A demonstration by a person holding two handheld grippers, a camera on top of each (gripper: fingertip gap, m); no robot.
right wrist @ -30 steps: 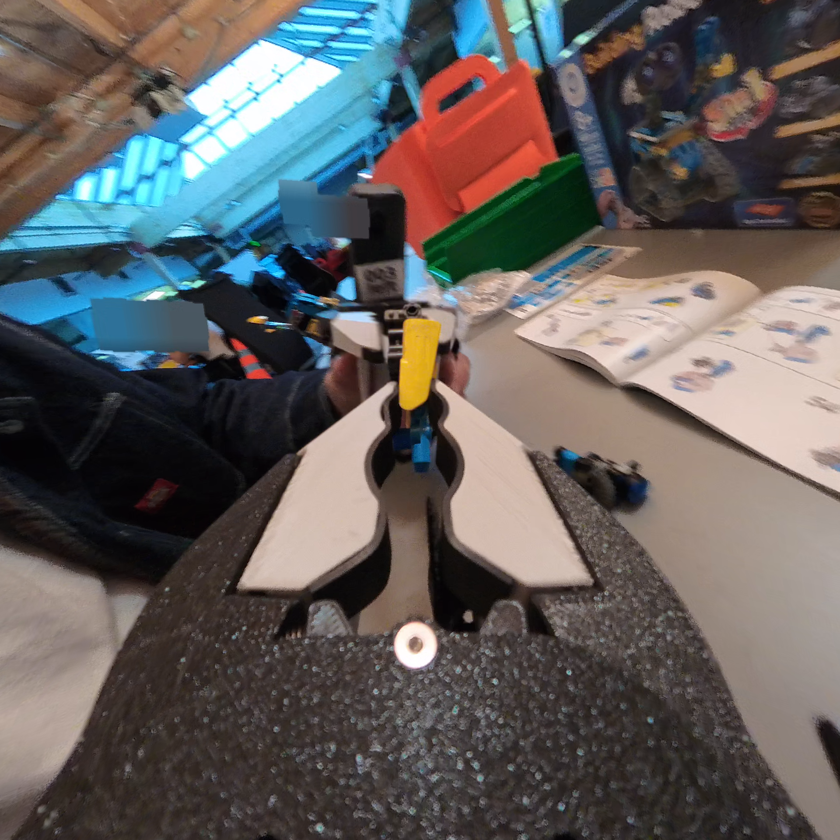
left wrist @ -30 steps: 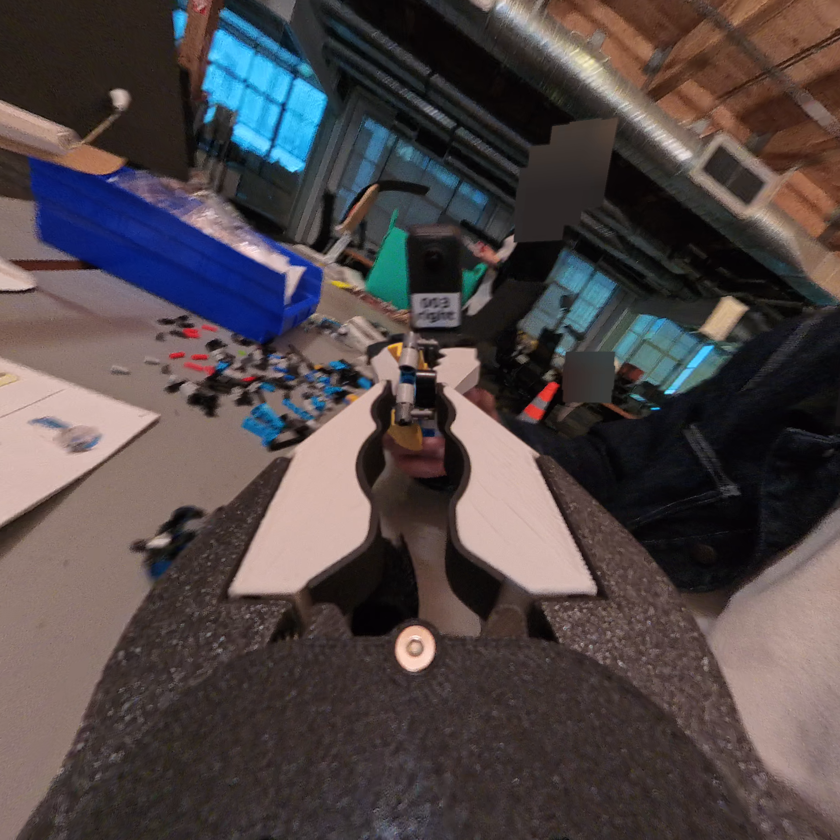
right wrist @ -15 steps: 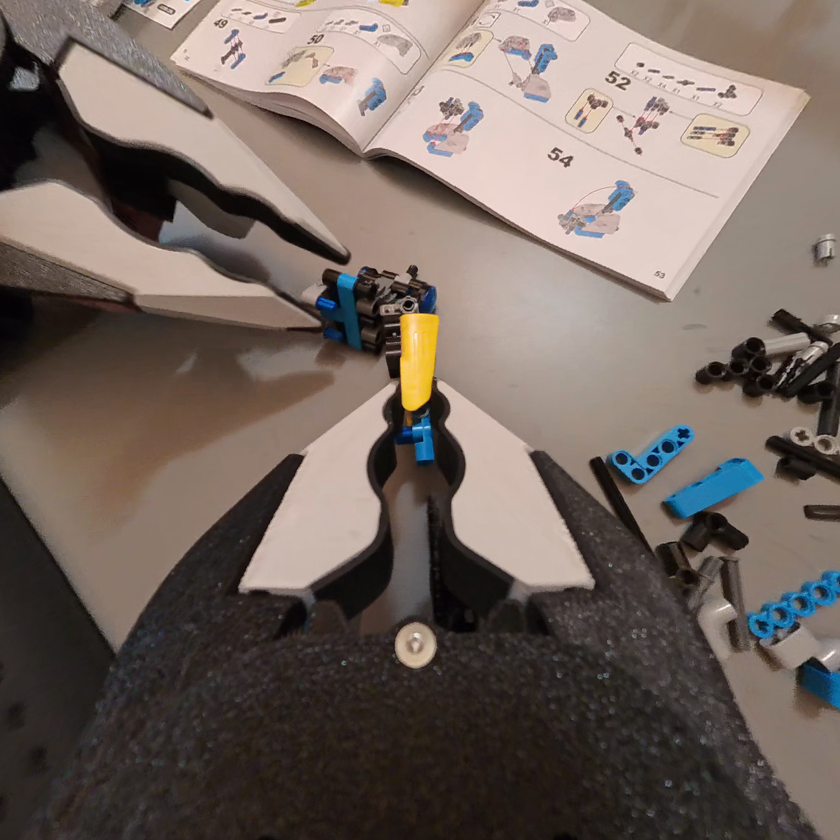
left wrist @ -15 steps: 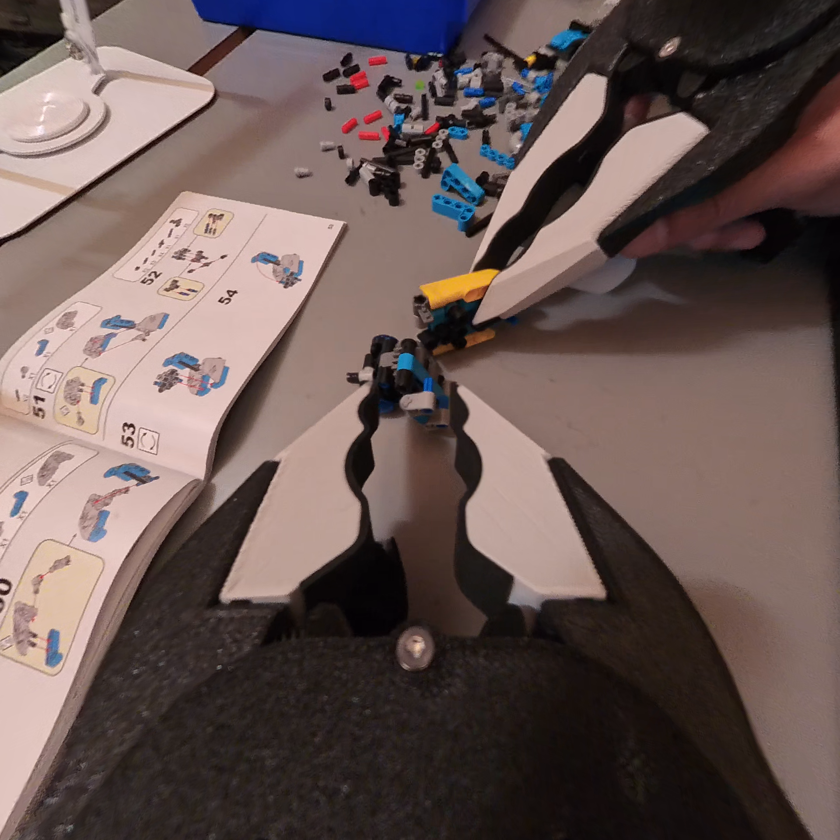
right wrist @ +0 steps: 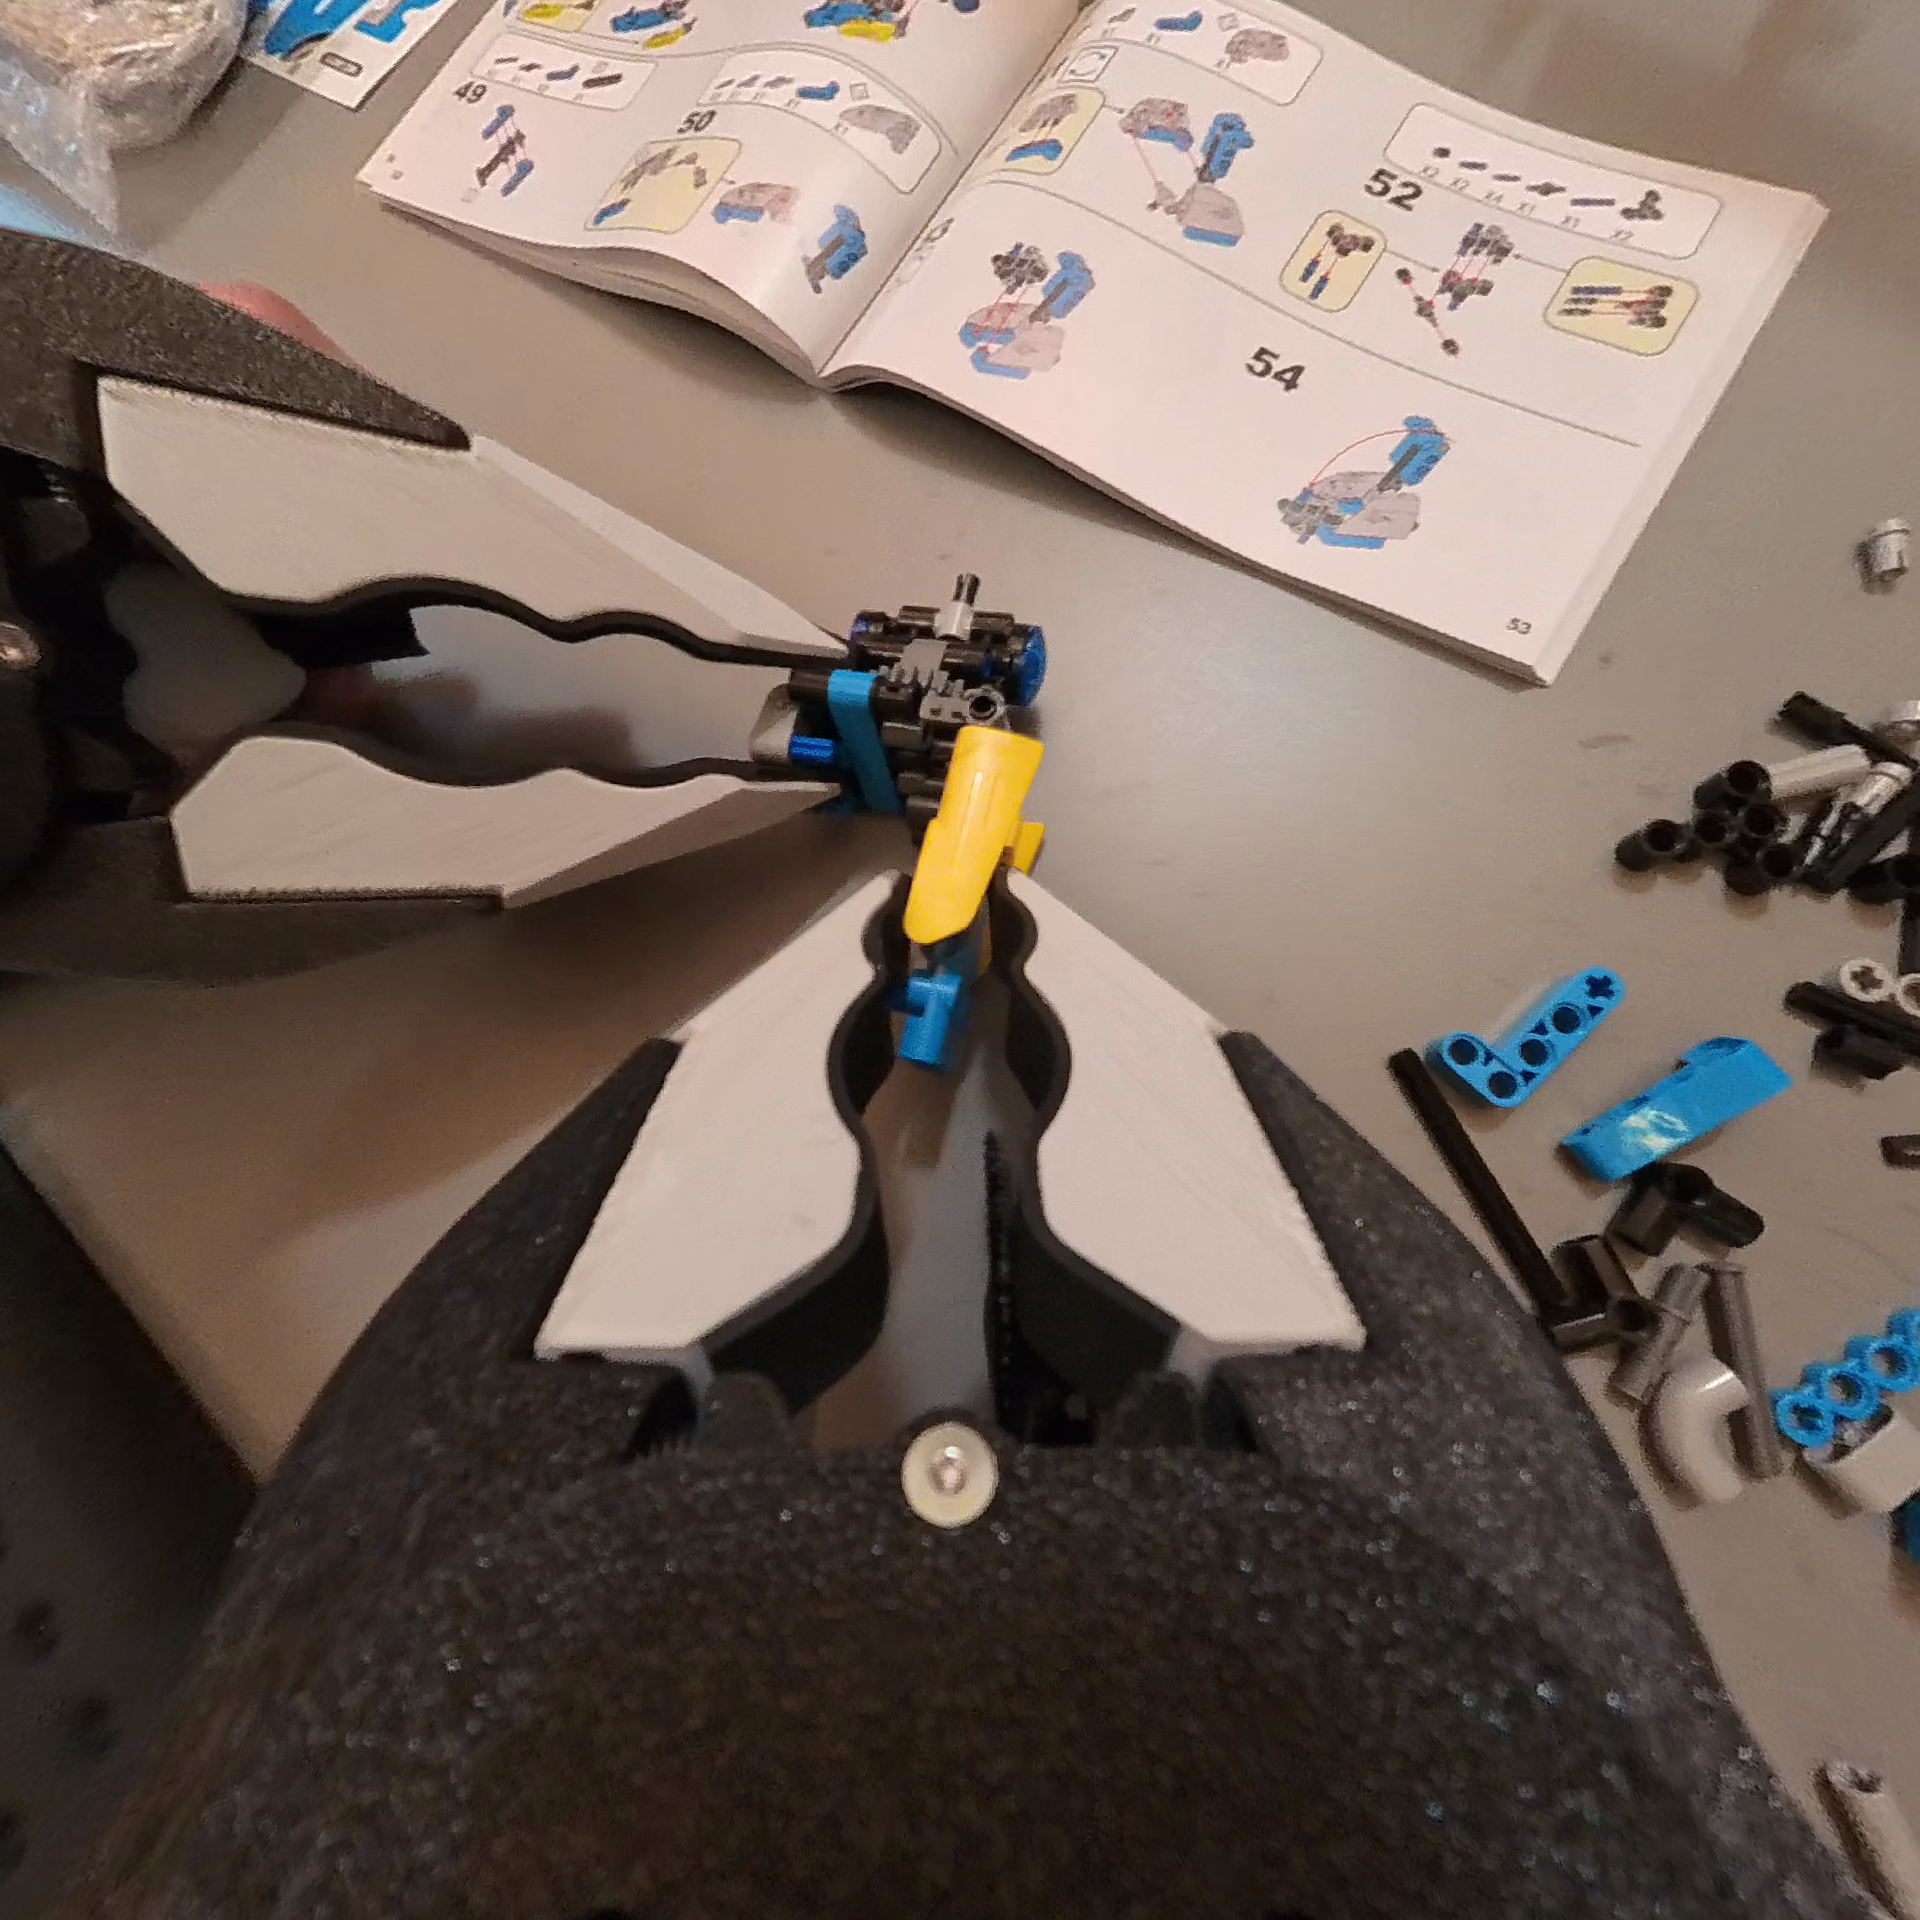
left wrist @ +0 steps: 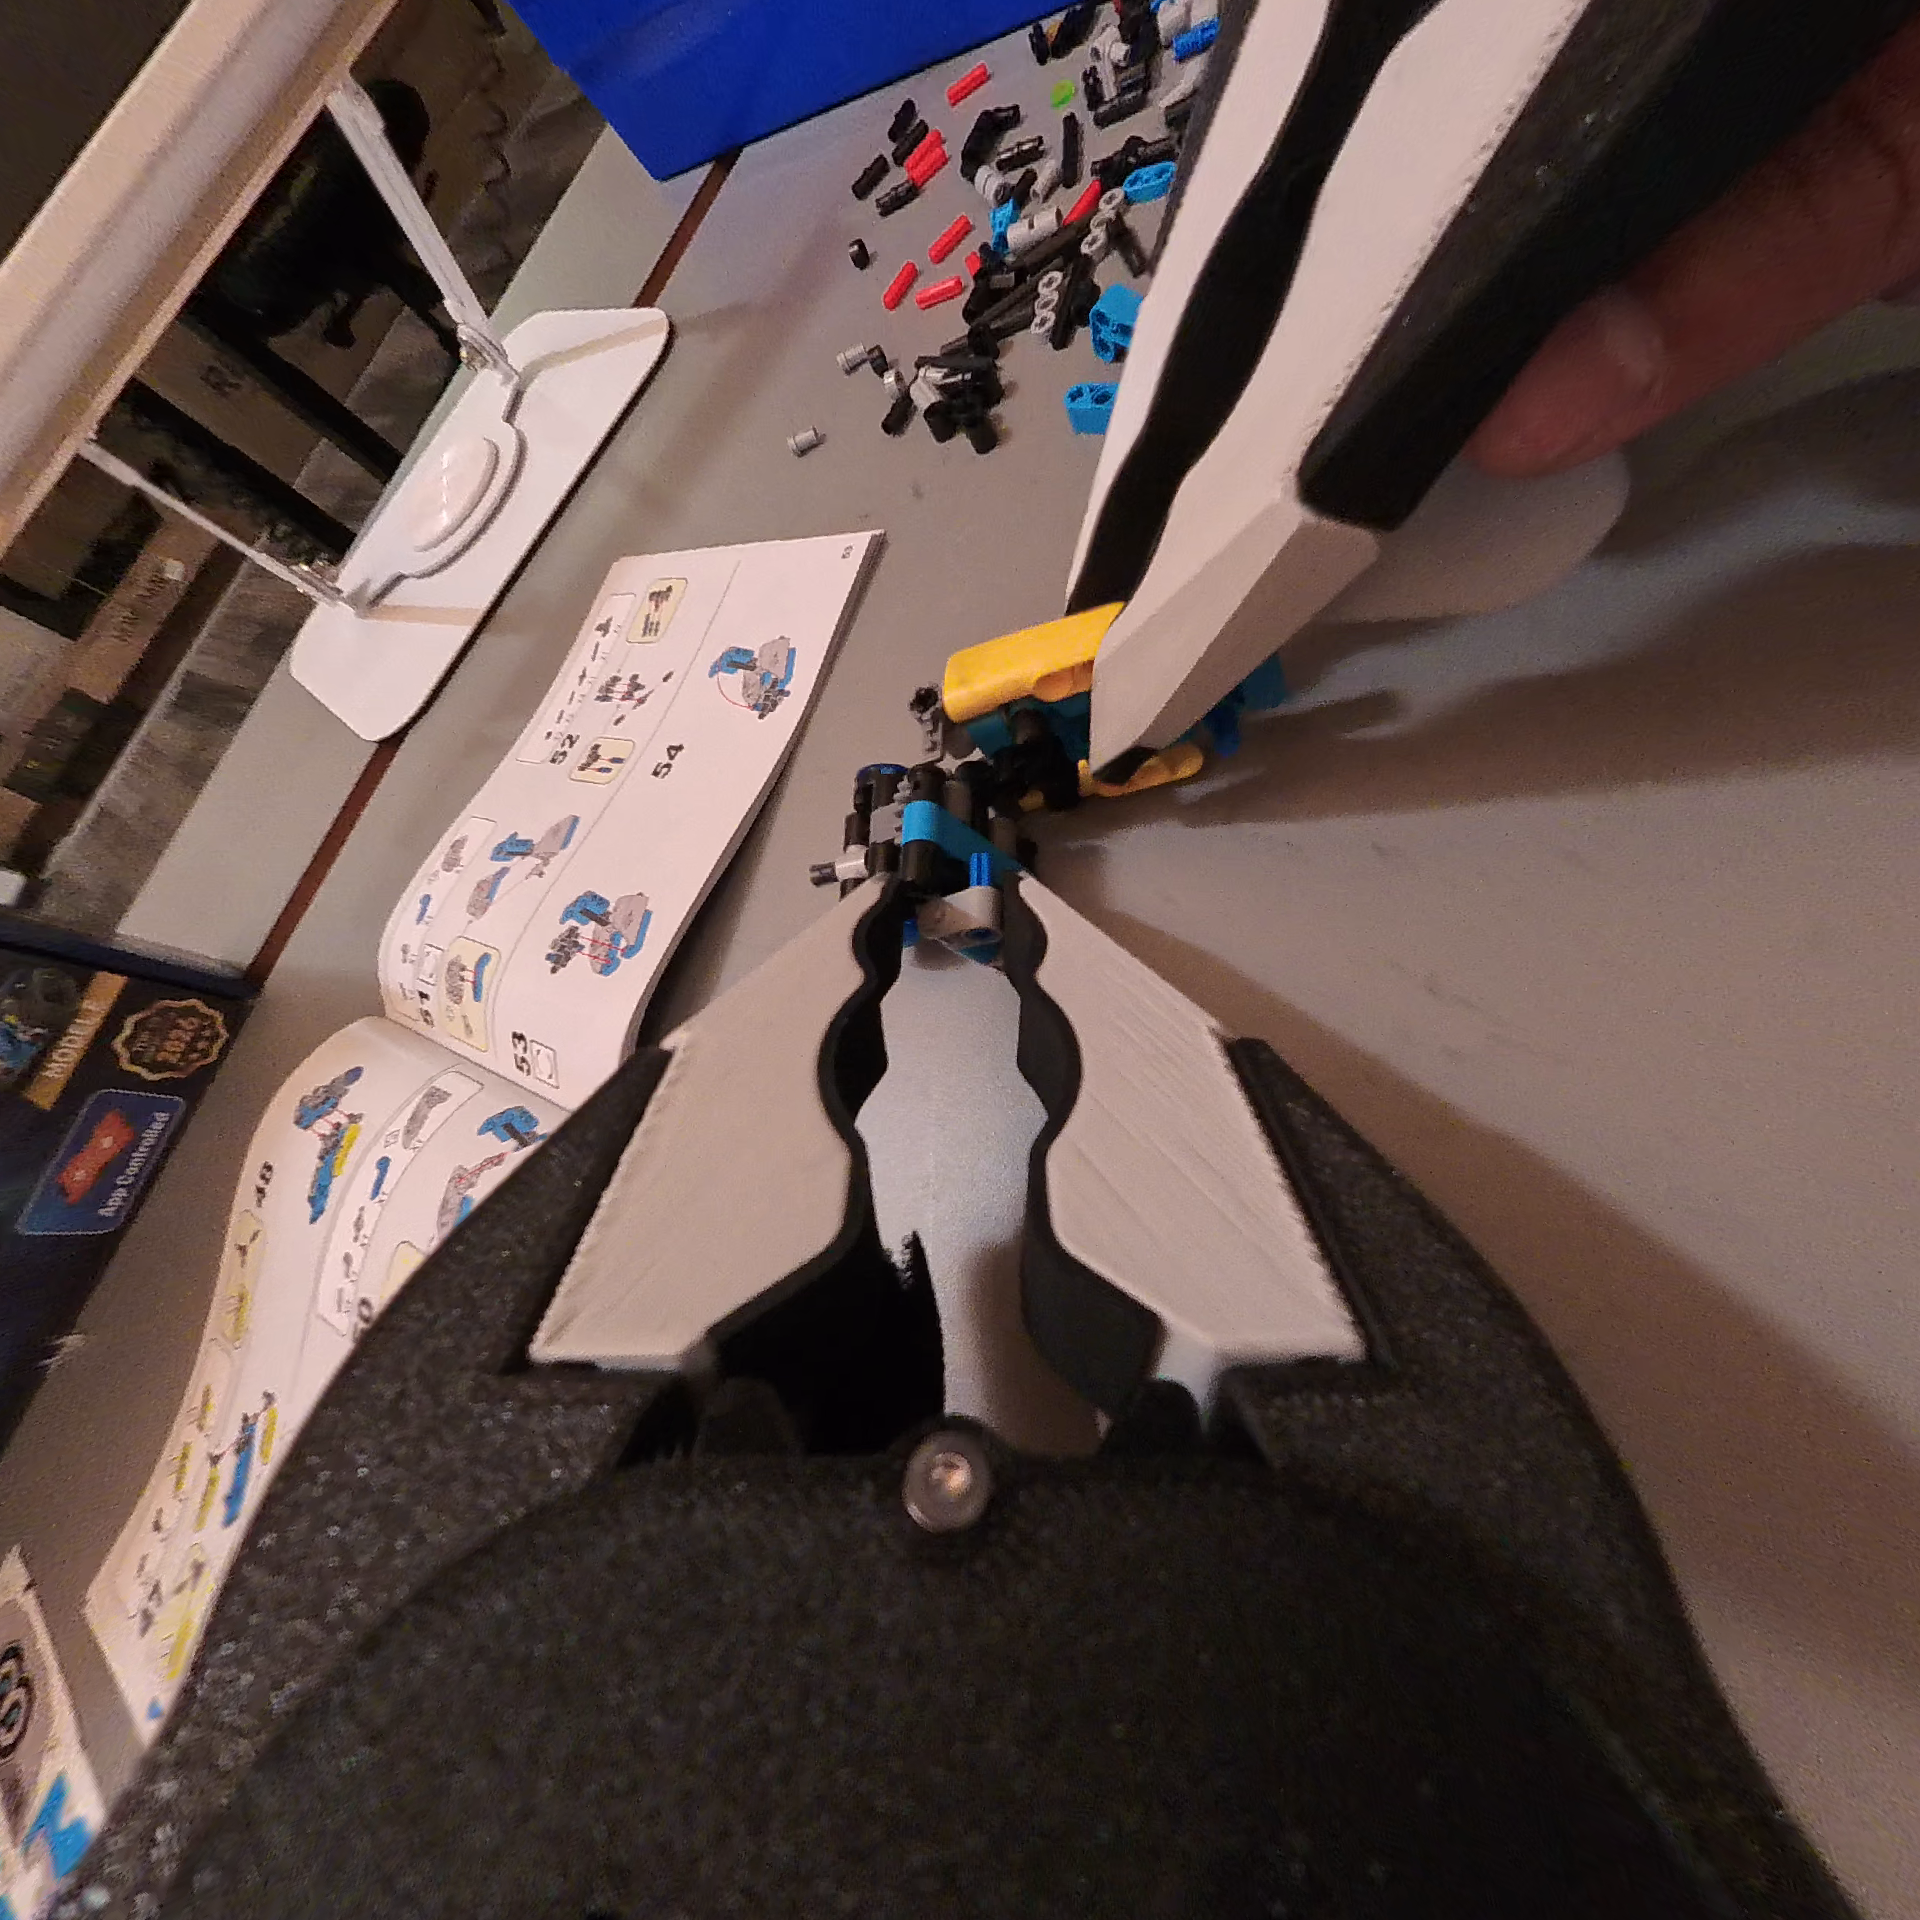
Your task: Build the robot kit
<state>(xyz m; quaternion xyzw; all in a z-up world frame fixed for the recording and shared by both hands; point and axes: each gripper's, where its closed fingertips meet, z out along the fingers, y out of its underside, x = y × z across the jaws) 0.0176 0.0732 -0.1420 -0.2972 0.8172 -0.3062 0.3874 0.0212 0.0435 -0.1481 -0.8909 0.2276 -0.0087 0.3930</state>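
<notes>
Fingers on both grippers are clamped on brick sub-assemblies: left gripper pinches the black-and-blue block, right gripper pinches the yellow-and-blue piece. The two builds touch just above the grey table, apparently lined up for mating. Open instruction booklet lies beyond, loose parts to the right.
</notes>
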